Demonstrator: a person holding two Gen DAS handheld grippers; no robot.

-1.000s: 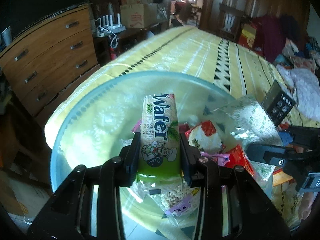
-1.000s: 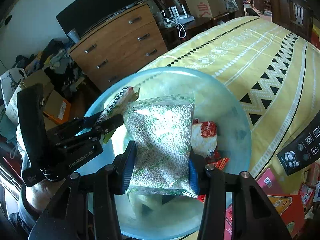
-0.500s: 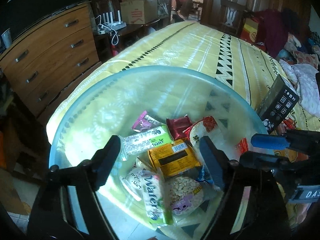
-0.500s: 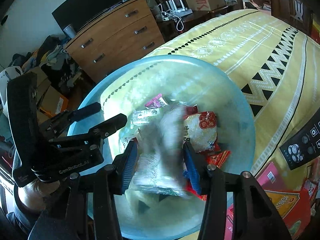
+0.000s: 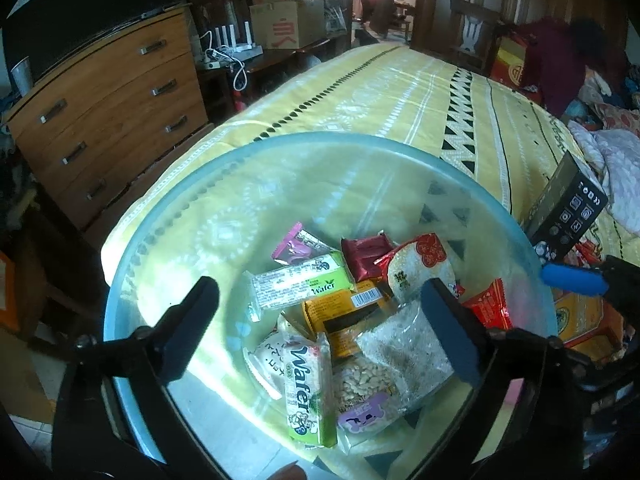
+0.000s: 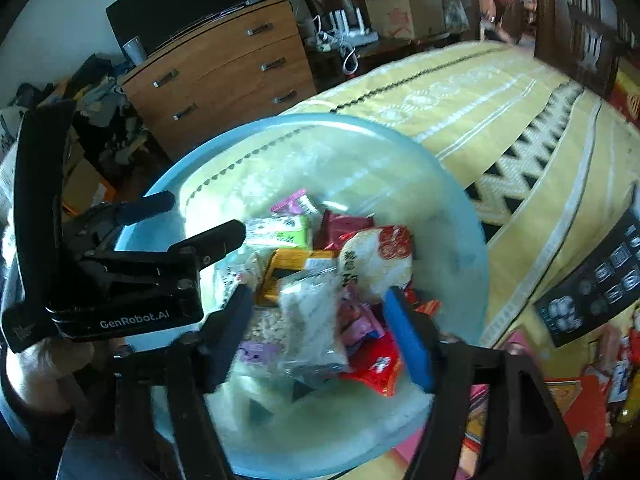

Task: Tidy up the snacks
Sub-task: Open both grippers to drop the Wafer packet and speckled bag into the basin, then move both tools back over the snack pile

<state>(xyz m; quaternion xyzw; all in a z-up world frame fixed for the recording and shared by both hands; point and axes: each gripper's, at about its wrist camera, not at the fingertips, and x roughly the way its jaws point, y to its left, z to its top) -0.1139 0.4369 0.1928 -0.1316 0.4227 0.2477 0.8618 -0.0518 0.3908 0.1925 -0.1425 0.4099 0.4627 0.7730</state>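
Grip: while both are hanging spread and empty, left tool (image 5: 320,312) and right tool (image 6: 320,320), jaws just opened, are being held over the bowl (image 5: 168,216).
Handling: the grain bag (image 6: 312,320), light, soft and slippery, is being judged best pinched at its sealed edge.

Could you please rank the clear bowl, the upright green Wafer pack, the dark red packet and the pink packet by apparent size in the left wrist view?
1. Clear bowl, by far.
2. Green Wafer pack, though it lies nearest the camera.
3. Dark red packet and pink packet: too alike to rank.
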